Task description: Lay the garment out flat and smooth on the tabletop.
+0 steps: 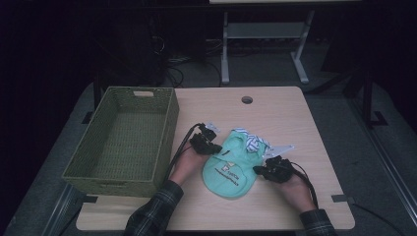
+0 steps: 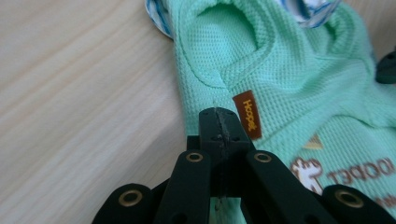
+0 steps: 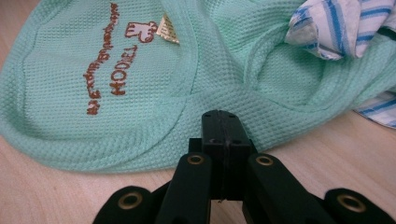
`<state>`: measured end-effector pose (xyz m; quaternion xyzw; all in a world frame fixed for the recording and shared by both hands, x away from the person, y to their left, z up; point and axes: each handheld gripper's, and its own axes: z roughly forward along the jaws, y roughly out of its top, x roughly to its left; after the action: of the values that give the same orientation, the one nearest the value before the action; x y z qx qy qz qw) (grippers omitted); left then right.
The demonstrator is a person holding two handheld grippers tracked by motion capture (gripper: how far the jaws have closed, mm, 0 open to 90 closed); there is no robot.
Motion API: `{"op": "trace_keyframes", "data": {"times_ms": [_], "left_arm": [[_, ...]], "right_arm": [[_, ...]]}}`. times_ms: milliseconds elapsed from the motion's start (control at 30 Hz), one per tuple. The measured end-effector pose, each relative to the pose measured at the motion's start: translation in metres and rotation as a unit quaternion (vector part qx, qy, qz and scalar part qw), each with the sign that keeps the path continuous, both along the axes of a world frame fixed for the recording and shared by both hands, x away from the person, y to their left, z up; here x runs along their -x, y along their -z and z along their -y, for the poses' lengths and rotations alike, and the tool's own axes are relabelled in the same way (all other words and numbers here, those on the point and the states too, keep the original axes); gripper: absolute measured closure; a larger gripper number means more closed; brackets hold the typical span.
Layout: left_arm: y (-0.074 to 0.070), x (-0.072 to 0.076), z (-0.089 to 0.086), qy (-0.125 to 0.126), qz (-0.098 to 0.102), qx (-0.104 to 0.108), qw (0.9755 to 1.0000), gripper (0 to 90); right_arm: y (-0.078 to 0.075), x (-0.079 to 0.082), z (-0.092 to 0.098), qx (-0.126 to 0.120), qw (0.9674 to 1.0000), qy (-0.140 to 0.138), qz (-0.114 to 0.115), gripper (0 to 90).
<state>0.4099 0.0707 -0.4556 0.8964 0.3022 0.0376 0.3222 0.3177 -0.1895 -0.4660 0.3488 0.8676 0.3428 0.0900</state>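
While the mint-green shirt (image 1: 230, 169) is lying flat on the table (image 1: 285, 118) beside the basket (image 1: 125, 142), both clenched tools, left tool (image 1: 212, 145) and right tool (image 1: 259, 170), are pinching its soft, light edges; hems look best for gripping.

- left tool (image 2: 218, 114): jaws reading pressed together; whether they are pinching the mint garment's (image 2: 299, 79) hem is staying unclear, tips blocking the contact spot.
- right tool (image 3: 222, 116): same, its tips are covering the garment edge right beneath them.
- Brown lettering (image 2: 359, 175) on the garment is getting cut off by the left gripper view's right edge.
- Striped blue-white fabric (image 3: 345, 28) is running off the top right corner of the right gripper view; can't tell what it is.
- Both forearms are getting cropped by the high view's bottom edge, sleeve (image 1: 155, 214) partly showing.
- Room behind the table (image 1: 275, 110) is sitting too dark to read.
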Motion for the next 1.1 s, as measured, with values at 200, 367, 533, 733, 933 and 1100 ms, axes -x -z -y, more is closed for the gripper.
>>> {"op": "trace_keyframes", "data": {"times_ms": [200, 367, 533, 733, 933, 1100], "left_arm": [[0.002, 0.006, -0.005, 0.01, 0.004, -0.013, 0.9999, 89.8], [0.0, 0.022, -0.012, 0.011, -0.002, -0.018, 0.9998, 89.8], [-0.002, 0.04, -0.016, 0.02, -0.011, -0.031, 0.9993, 89.8], [-0.002, 0.065, -0.016, 0.034, -0.016, -0.032, 0.9988, 89.8], [-0.003, 0.079, -0.015, 0.041, -0.013, -0.033, 0.9985, 89.8], [-0.002, 0.077, -0.016, 0.04, -0.017, -0.025, 0.9987, 89.8]], "right_arm": [[0.0, 0.0, 0.001, 0.002, 1.0, -0.002, 0.0, 90.0], [0.0, 0.0, 0.003, 0.001, 1.0, -0.001, -0.004, 90.0], [-0.001, 0.0, 0.006, 0.004, 1.0, 0.001, -0.005, 90.0], [-0.001, 0.0, 0.012, 0.003, 0.9999, 0.007, -0.007, 90.0], [-0.003, -0.002, 0.013, 0.011, 0.9999, 0.003, -0.01, 90.0], [-0.012, -0.019, 0.009, 0.008, 0.9999, 0.008, 0.009, 90.0]]}}
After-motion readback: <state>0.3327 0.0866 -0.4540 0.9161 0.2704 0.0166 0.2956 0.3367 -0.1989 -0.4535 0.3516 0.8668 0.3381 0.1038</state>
